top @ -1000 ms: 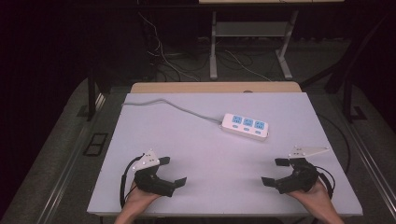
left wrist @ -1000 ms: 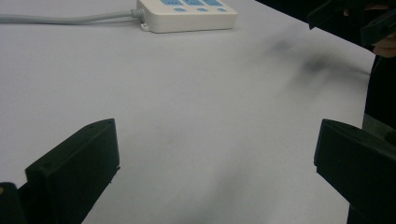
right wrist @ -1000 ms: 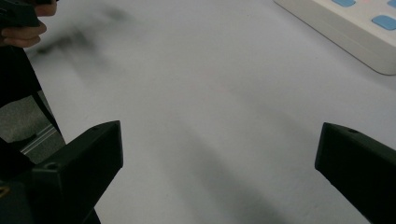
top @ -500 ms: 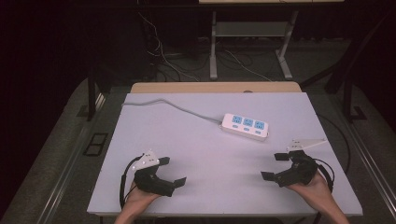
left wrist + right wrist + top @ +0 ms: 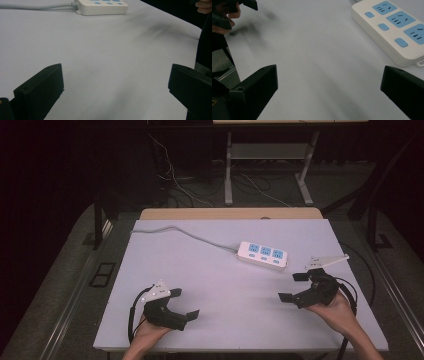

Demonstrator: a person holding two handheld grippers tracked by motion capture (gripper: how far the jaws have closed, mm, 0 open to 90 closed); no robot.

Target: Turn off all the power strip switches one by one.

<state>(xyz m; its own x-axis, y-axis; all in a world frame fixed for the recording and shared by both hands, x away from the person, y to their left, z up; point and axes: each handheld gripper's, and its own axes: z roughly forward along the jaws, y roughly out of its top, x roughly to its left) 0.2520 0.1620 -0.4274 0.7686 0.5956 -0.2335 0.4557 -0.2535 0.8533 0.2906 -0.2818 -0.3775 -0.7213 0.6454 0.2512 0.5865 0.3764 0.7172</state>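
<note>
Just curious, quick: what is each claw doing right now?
Left gripper: open, holding nothing.
Right gripper: open, holding nothing, near the power strip.

Table [image 5: 225, 270] evenly lit, surroundings dark; gripper views softly blurred.

My left gripper [image 5: 182, 303] sits low at the near left, held from below by my left hand [image 5: 145, 332], its jaws spread wide with nothing between them and pointing inward toward the right. Its grey plate rides on top and its cable loops down past the wrist. My right gripper [image 5: 293, 287] is held further forward at the right by my right hand [image 5: 334, 307], forearm angling in from the bottom corner. Its jaws also stand wide apart and empty, pointing left. The two grippers are well apart, roughly facing each other.
</note>
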